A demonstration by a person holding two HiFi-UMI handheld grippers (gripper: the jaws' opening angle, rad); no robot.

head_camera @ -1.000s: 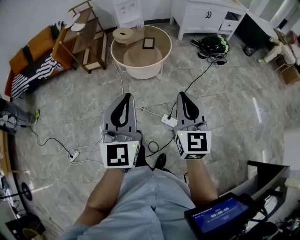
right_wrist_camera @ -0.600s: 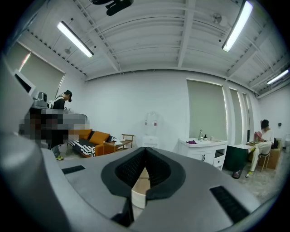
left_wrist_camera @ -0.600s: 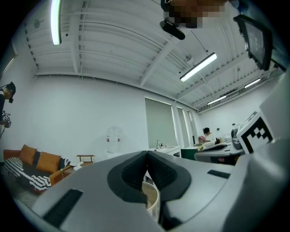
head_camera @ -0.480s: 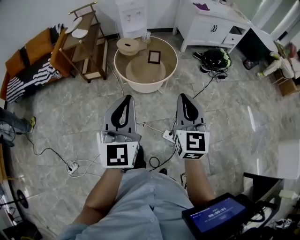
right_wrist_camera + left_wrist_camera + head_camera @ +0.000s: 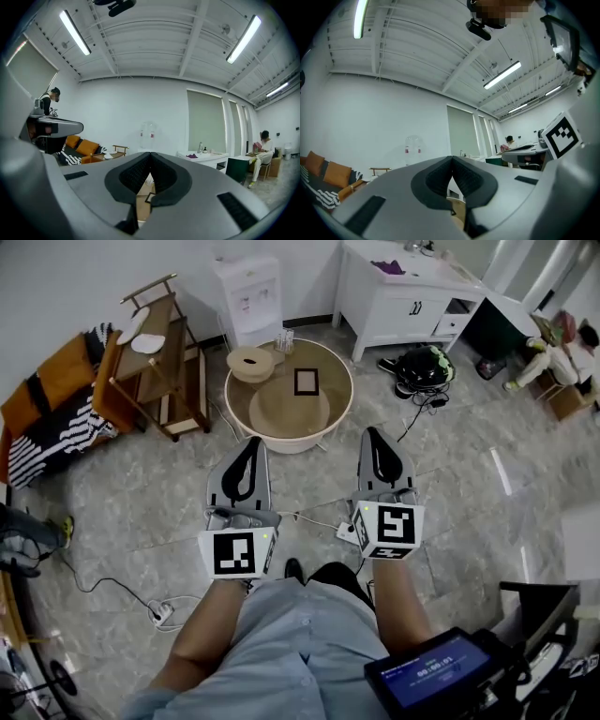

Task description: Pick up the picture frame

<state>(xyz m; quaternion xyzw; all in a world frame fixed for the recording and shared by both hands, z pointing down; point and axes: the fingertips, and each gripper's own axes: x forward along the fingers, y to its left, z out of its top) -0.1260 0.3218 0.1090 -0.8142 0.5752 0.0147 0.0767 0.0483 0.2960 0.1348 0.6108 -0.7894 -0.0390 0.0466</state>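
The picture frame point(image 5: 307, 382), small with a dark border, lies flat on the far right part of a round low table point(image 5: 231, 401) with a white rim and brown top. Both grippers are held level over the stone floor, short of the table's near edge, pointing toward it. My left gripper point(image 5: 251, 442) is shut with nothing in it, its tips meeting point(image 5: 452, 159). My right gripper point(image 5: 375, 433) is also shut and empty. In the right gripper view a bit of the frame point(image 5: 149, 198) shows through the gap below the closed tips.
A round wooden piece point(image 5: 250, 362) and a glass sit on the table. A wooden rack point(image 5: 159, 362) and sofa point(image 5: 47, 418) stand to the left, a white cabinet point(image 5: 403, 292) and dark bag point(image 5: 427, 367) to the right. Cables and a power strip point(image 5: 347, 531) lie under the grippers.
Both grippers and the head camera have moved forward toward the round table, which now lies closer ahead. The jaws stay shut and the frame has not moved.
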